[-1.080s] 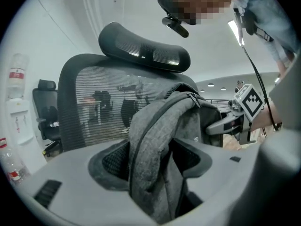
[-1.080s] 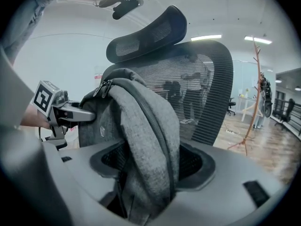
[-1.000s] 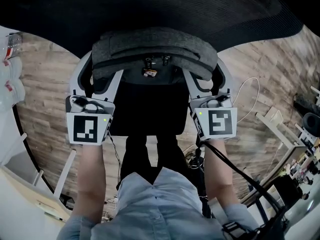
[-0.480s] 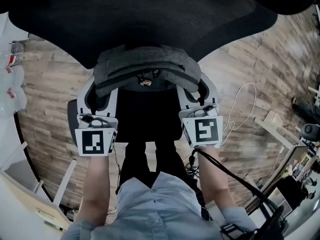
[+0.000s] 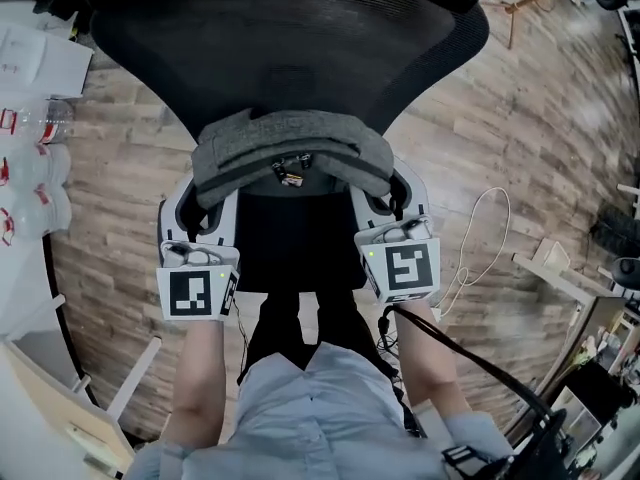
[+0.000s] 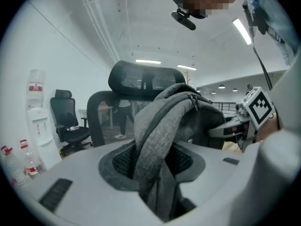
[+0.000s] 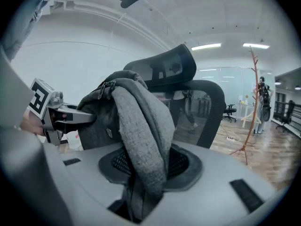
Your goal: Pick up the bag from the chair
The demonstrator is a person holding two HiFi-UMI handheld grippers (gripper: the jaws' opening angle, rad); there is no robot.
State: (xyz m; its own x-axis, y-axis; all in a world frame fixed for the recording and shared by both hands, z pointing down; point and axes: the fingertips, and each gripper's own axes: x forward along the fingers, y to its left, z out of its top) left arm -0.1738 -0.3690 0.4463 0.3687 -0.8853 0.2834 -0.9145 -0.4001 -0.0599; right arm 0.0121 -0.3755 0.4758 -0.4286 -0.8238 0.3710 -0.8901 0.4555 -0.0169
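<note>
Forearms (image 5: 200, 368) nearest, coming out from a light shirt (image 5: 310, 418), one hand on each tool. Black cable (image 5: 470, 353) runs off the right one towards the near right.

Left tool (image 5: 203, 196): jaws have just been closing and are clenched on the left end of the bag (image 5: 290, 143). Its own view shows grey fabric pinched between the pads (image 6: 117, 161) and hanging below them.

Right tool (image 5: 385, 190): same story. Its jaws have just been closing and are clamped on the bag's right end, with a thick fold of fabric squeezed between them in its own view.

Bag is grey, soft and slumped, spanning the gap between the two tools with its zip pulls (image 5: 290, 173) facing the near side. It sits over the black seat (image 5: 295, 238) of the chair (image 5: 290, 48), just in front of the mesh backrest. Can't tell whether its underside touches the seat.

Farther out: wood floor (image 5: 120, 198), clear bottles (image 5: 25, 128) at far left, and a white cord (image 5: 480, 228) looped on the floor at right.
</note>
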